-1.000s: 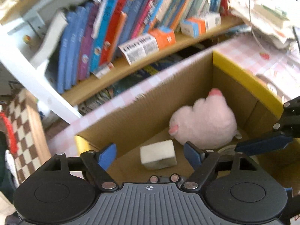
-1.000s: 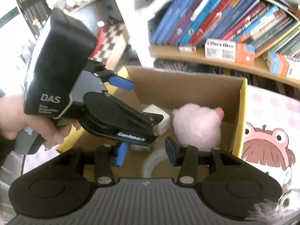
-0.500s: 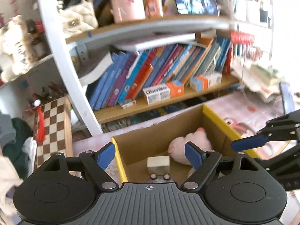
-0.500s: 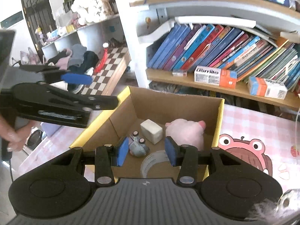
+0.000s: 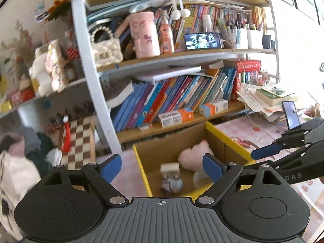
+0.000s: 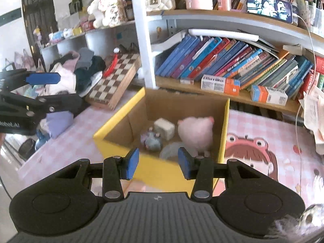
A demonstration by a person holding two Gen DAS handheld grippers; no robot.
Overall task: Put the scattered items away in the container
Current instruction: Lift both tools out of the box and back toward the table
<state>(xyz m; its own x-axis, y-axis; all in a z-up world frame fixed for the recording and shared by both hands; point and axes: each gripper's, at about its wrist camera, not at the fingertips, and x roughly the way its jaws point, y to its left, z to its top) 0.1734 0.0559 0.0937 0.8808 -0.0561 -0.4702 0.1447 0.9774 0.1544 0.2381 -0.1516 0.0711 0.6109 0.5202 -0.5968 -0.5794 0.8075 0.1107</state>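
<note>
Right wrist view: both grippers hang above the cardboard box [image 6: 121,119], neither carrying anything.

Inside it lie the pink plush [image 6: 195,130], white block [image 6: 164,128], grey toy [image 6: 151,140] and tape roll [image 6: 172,150]. The left gripper [image 5: 162,165] is spreading its jaws wide with nothing between them; the right gripper [image 6: 158,163] stands partly open, also bare. I'd say this is between drops: next comes finding any stray item on the pink table [image 6: 283,141].

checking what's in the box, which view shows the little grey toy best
The right wrist view: the grey toy lies unobstructed on the box floor beside the white block. The left wrist view shows it smaller and low in the frame.
</note>
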